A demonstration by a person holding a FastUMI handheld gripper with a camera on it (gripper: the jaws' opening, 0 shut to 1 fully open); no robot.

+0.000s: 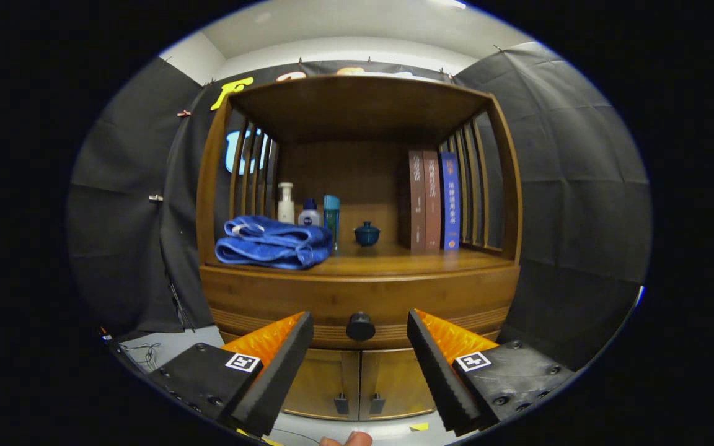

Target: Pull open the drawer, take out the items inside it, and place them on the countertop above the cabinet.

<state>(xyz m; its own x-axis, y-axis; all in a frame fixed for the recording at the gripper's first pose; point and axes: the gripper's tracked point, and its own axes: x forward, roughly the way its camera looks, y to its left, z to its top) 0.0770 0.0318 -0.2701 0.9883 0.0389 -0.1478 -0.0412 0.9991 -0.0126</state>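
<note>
Gripper (pixel 360 347): its fingers are standing wide apart and holding nothing.
Drawer: the closed brown wooden drawer front (pixel 282 303) is facing the fingers, its round black knob (pixel 361 326) sitting in the gap between the fingertips, slightly beyond them.
Surface: the wooden countertop (pixel 394 260) above the drawer is carrying a folded blue towel (pixel 270 243), three small bottles (pixel 309 212), a dark blue lidded cup (pixel 367 233) and three upright books (pixel 434 199).
Below: two wooden cabinet doors (pixel 360 384) are sitting shut.
</note>
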